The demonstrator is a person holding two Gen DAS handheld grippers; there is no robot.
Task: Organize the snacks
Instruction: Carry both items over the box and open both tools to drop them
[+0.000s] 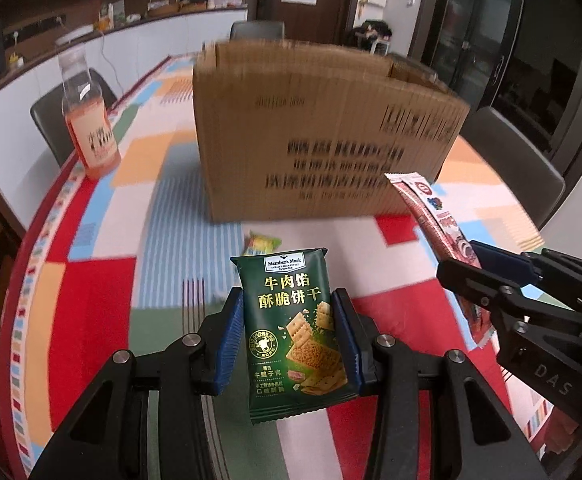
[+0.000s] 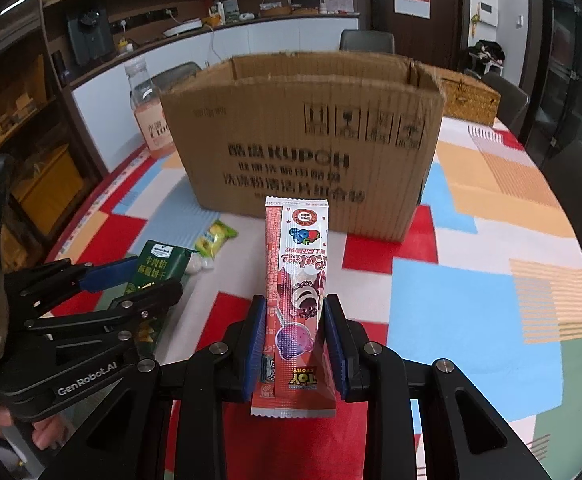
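My left gripper (image 1: 289, 312) is shut on a green cracker packet (image 1: 295, 332), held upright above the table; both also show in the right wrist view, the gripper (image 2: 131, 280) and the packet (image 2: 151, 276). My right gripper (image 2: 293, 320) is shut on a long pink candy stick packet (image 2: 297, 280), also upright; it appears at the right of the left wrist view (image 1: 435, 220). An open cardboard box (image 2: 303, 140) stands ahead on the table (image 1: 327, 120). A small yellow-green snack (image 2: 214, 238) lies before the box (image 1: 262, 243).
A bottle of orange drink (image 1: 89, 120) stands left of the box (image 2: 149, 112). The table wears a colourful patchwork cloth (image 2: 471, 280). Dark chairs (image 1: 511, 152) ring the table. A woven basket (image 2: 471, 98) sits behind the box at right.
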